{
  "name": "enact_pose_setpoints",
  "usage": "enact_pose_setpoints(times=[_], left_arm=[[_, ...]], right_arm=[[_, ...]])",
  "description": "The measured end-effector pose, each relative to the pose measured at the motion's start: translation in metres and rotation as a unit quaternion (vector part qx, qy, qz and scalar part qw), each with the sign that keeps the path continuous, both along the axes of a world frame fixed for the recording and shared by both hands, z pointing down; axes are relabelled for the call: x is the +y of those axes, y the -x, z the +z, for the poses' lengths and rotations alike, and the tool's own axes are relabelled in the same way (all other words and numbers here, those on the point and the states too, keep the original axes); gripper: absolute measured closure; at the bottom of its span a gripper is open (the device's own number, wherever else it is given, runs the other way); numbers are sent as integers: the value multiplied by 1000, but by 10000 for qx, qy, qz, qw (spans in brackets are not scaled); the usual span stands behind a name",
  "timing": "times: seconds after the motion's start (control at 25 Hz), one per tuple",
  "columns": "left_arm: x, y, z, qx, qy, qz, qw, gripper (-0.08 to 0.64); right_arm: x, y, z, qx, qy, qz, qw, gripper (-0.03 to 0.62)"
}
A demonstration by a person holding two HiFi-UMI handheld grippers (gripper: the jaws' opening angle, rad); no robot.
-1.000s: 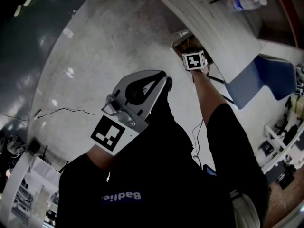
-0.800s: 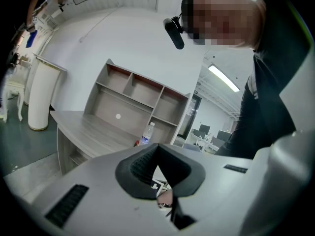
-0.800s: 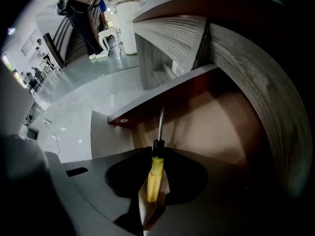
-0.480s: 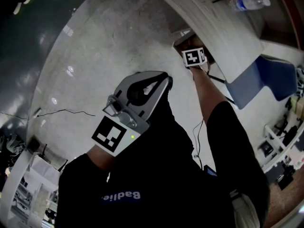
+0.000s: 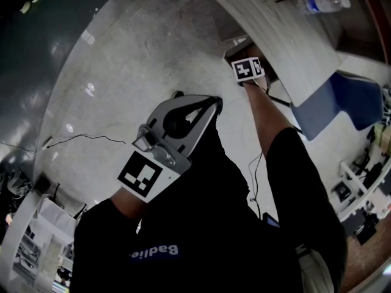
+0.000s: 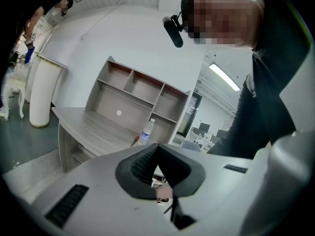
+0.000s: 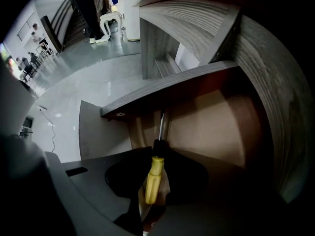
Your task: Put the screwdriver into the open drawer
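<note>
Your right tongs (image 7: 158, 154) are clamped on the yellow handle of the screwdriver (image 7: 152, 180), whose shaft points into the open drawer (image 7: 216, 127) under the desk (image 5: 287, 35). Your left tongs (image 6: 157, 147) are together and empty. White lettering on your black shirt (image 5: 156, 252) reads "Badlie".

Black short-sleeved shirt (image 5: 201, 224), white lettering (image 5: 156, 252) on chest. Black camera (image 6: 173, 31) at head. Left gripper (image 5: 213, 104): pale grey shell, black ribbed pads (image 6: 140, 166), black-and-white marker cube (image 5: 140, 174). Right gripper (image 7: 156, 156): grey shell, matching marker cube (image 5: 248, 69).
</note>
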State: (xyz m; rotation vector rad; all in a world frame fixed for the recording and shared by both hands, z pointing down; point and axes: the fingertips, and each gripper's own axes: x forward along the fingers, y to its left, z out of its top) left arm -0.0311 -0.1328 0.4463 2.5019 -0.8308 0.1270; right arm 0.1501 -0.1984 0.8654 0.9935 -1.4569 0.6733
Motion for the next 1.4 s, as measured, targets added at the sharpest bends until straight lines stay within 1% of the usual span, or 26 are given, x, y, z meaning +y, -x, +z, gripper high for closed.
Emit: enact_pose_setpoints(times=[0.16,0.28,0.4,0.68,0.84,1.0,1.16,1.28,1.4], left_arm=[[3,4,0,-9,-13,-23,10000,558],[5,3,0,-3,-16,-23,10000,558],[10,5,-1,-17,4,9,10000,558],[16,8,-10,15,-57,17,10000,558],[20,8,-21,7,-155,109,9998,558],[24,1,-37,34,-281,254,9993,558],[26,-6,-50,76,-377,380,9985,558],[28,-10,-60,141,-466,516,9975,558],[31,-14,-72,247,-558,606,9963,558]], right_arm=[[2,1,0,105,-93,-77,9999,486],[1,4,-1,65,-212,-160,9996,465],[1,1,-7,151,-322,-175,9992,425],[7,-3,-30,110,-661,-164,9976,413],[18,5,-50,-127,-861,-36,9962,413],[27,14,-83,-427,-1156,108,9923,413],[28,22,-118,-755,-1538,235,9849,414],[40,21,-141,-925,-1616,508,9812,424],[47,22,-175,-1139,-1836,702,9738,443]])
